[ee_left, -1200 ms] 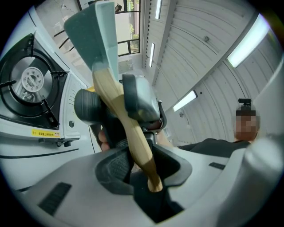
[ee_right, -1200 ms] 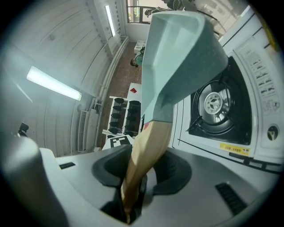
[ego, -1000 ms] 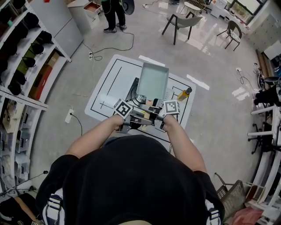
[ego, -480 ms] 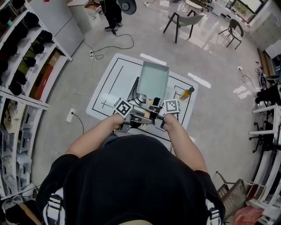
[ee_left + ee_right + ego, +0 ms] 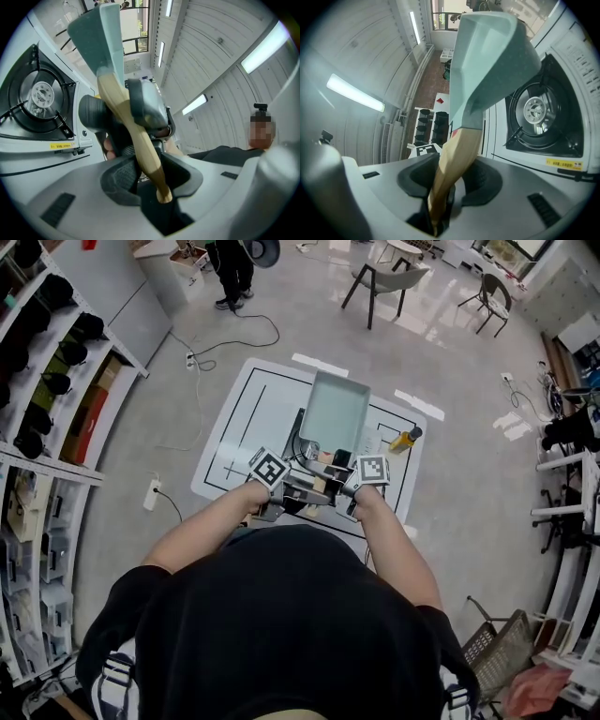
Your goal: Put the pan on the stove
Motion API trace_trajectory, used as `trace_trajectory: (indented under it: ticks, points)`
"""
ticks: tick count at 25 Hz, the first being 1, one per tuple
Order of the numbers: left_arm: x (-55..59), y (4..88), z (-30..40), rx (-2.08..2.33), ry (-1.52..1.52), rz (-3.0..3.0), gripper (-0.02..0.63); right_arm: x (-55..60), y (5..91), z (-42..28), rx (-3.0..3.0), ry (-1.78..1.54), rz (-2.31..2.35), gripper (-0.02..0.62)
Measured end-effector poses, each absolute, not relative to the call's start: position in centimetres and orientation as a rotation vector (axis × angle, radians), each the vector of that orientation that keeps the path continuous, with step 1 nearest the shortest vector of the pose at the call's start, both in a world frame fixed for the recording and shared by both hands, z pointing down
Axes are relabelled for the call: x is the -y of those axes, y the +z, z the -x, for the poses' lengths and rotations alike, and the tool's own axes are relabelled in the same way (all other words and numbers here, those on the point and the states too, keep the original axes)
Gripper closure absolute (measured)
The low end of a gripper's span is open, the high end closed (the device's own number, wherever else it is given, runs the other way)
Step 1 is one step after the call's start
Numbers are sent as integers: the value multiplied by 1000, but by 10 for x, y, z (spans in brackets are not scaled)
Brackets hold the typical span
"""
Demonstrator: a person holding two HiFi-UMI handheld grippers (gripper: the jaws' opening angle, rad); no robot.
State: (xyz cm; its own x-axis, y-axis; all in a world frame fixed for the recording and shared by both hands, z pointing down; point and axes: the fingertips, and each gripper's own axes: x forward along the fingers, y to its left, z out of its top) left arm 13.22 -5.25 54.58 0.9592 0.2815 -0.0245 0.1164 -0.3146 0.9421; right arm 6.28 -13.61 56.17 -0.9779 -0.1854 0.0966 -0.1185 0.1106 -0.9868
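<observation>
A pale green rectangular pan with a wooden handle hangs in the air over the portable gas stove. Both grippers hold that handle. My left gripper is shut on the handle's end, as the left gripper view shows. My right gripper is shut on the handle nearer the pan body. The stove's burner lies below and beside the pan, and the same burner shows in the right gripper view. The pan hides much of the stove from above.
The stove rests on a white mat with black lines. A yellow bottle lies at the mat's right. Shelves line the left, chairs stand beyond, and a person stands at the back.
The pan and both grippers have drifted slightly to the right in the head view. Both grips on the handle are unchanged.
</observation>
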Motion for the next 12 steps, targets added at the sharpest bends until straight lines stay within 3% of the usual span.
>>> trace_trajectory:
  ticks: [12]
  points:
    - [63,547,-109,-364,199,-1873,472,151,566,-45,-2259,-2028,408,454]
